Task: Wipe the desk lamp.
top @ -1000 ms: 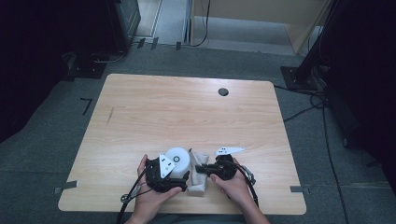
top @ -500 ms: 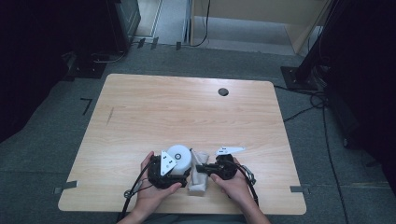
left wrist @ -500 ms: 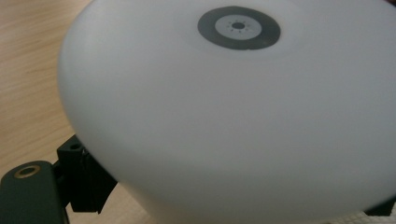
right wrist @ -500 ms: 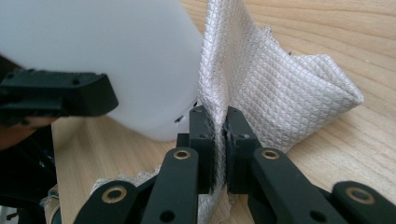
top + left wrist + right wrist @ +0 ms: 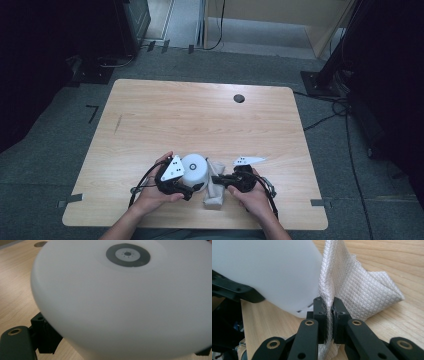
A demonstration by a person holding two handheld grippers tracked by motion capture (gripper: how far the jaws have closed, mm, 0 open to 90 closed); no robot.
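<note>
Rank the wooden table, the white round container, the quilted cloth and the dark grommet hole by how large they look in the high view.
1. Wooden table, by far the largest.
2. White round container.
3. Quilted cloth, a bit smaller than the container, though the right gripper covers part of it.
4. Dark grommet hole, smallest.

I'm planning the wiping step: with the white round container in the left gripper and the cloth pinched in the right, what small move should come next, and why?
Probably bring the cloth sideways onto the white container wall. The right gripper is shut on a fold of the cloth, and the left gripper, whose jaws have just been closing, grips the container. In the right gripper view cloth and container sit side by side, nearly touching, so a short push should start the wipe.
</note>
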